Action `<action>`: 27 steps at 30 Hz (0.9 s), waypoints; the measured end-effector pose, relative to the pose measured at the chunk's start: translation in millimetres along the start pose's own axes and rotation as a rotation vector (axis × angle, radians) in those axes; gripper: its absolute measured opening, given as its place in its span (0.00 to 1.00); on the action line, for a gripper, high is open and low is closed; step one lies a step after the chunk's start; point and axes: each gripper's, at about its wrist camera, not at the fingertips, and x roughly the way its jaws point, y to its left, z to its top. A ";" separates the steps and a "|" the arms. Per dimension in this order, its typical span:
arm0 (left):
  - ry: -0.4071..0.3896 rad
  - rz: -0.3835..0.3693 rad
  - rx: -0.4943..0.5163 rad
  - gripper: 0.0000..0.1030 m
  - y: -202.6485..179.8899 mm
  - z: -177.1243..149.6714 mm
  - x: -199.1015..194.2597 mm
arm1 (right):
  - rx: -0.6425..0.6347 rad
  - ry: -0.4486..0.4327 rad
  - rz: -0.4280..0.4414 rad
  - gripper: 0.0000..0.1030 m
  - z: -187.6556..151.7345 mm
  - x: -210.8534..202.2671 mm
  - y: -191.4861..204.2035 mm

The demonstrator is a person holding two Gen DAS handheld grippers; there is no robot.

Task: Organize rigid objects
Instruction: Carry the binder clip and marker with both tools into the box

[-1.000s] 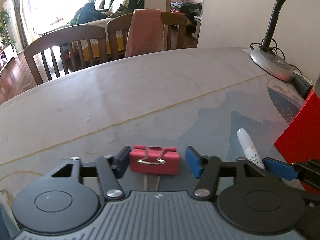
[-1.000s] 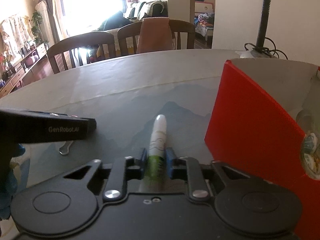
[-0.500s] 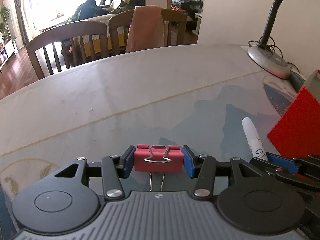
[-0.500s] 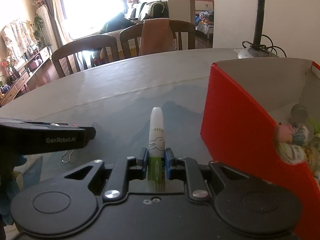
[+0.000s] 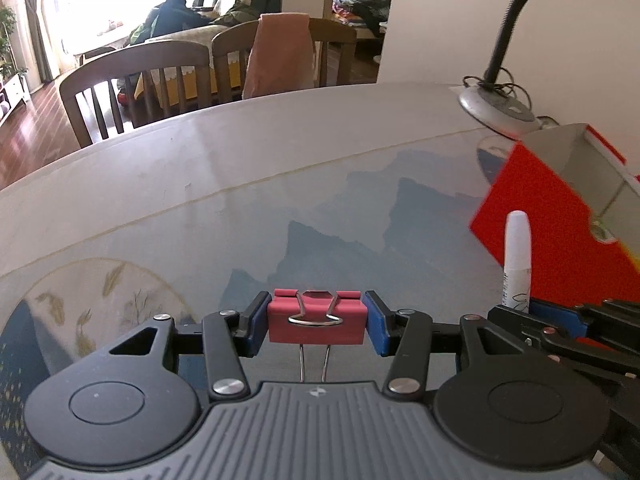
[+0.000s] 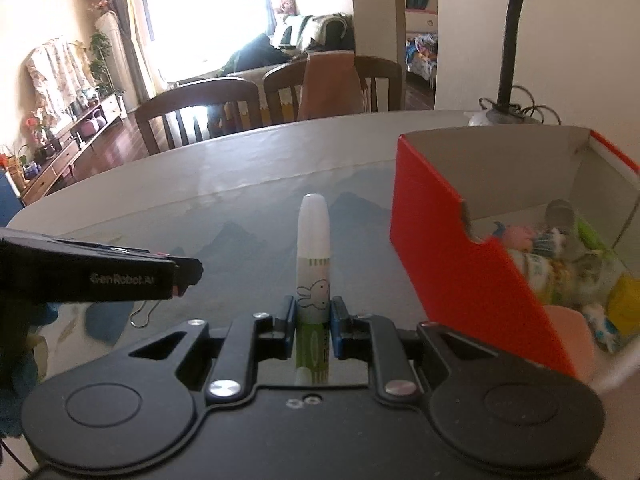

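left wrist view: the left gripper (image 5: pixel 317 322) has its blue pads closed on a red binder clip (image 5: pixel 317 320), the wire handles hanging back toward the camera. a second ago the clip sat loose between wider jaws, low against the table (image 5: pixel 200 200); now it is clamped and carried above the surface, and the red box (image 5: pixel 532 216) has come further into sight at 3 o'clock, its open top showing. i judge the pick is done and the carry to the box is under way. at 4 o'clock the right gripper (image 5: pixel 536 312) shows from the side with a white pen (image 5: pixel 517 256) standing up out of it. the table is pale with a blue mountain print under a glossy cover and a fish motif at 8 o'clock. a lamp (image 5: pixel 496 108) stands at 2 o'clock; wooden chairs (image 5: pixel 136 80) sit at 11 to 12 o'clock, one draped with a pink cloth.

right wrist view: the right gripper (image 6: pixel 313 328) is clamped tight on the pen (image 6: pixel 313 264), which points to 12 o'clock, rabbit drawing on its barrel. since a second ago the box (image 6: pixel 460 248) has dropped in view, so its inside now shows small toys and bits at 3 to 4 o'clock. the drop, i judge, is near. the left gripper (image 6: pixel 188 276) pokes in at 9 o'clock. beyond lie a bright window, sofa and sideboard at 10 to 12 o'clock.
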 end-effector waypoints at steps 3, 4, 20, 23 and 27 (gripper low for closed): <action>-0.001 -0.020 -0.008 0.47 -2.6 -7.7 -17.4 | -0.003 -0.012 -0.003 0.15 -6.7 -18.1 -2.3; -0.001 -0.024 -0.007 0.47 -3.9 -10.2 -22.2 | -0.001 -0.018 -0.005 0.16 -8.4 -24.8 -3.2; -0.060 -0.126 0.014 0.47 -29.8 -34.0 -116.8 | 0.068 -0.064 -0.006 0.16 -3.9 -129.4 -20.6; -0.084 -0.147 0.031 0.47 -37.1 -32.8 -134.4 | 0.071 -0.056 0.003 0.16 3.8 -142.7 -29.2; -0.110 -0.169 0.040 0.47 -47.9 -26.2 -151.4 | 0.093 -0.043 0.003 0.16 14.5 -150.7 -49.4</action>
